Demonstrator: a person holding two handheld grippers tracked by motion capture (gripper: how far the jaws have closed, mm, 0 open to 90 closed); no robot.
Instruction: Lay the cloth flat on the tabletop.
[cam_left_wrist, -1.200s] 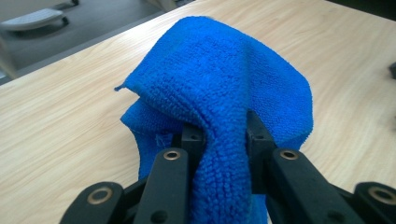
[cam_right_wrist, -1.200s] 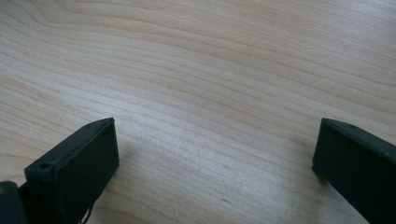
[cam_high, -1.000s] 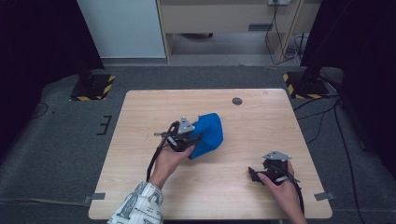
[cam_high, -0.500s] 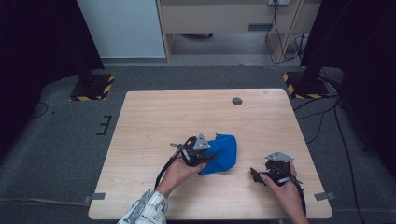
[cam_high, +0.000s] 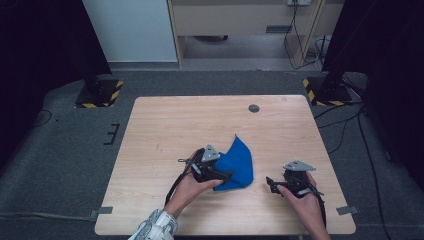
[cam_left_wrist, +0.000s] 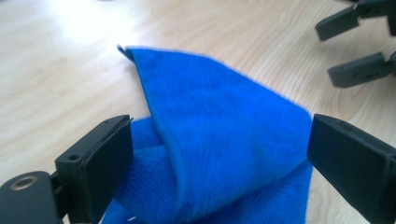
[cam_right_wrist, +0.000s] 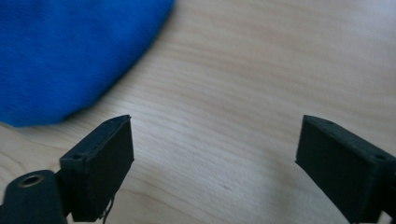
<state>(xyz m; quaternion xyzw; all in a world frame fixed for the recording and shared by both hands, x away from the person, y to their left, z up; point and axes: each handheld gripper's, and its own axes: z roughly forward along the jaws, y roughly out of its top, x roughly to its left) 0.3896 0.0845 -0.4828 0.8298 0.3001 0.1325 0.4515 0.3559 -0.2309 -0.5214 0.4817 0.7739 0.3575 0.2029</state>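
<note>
High view shows the folded blue microfibre cloth (cam_high: 239, 161) lying near the middle of the light wooden table (cam_high: 165, 125), right of the left gripper (cam_high: 223, 176). Its long axis runs from the far tip to the near fold. We note the left gripper's jaws have just been opening; the cloth sits between them, unpressed. We see the right gripper (cam_high: 270, 182) open, jaws just narrowing slightly on nothing, apart from the cloth to its right. We judge the left hand (cam_high: 192, 186) nearer for any regrasp.
</note>
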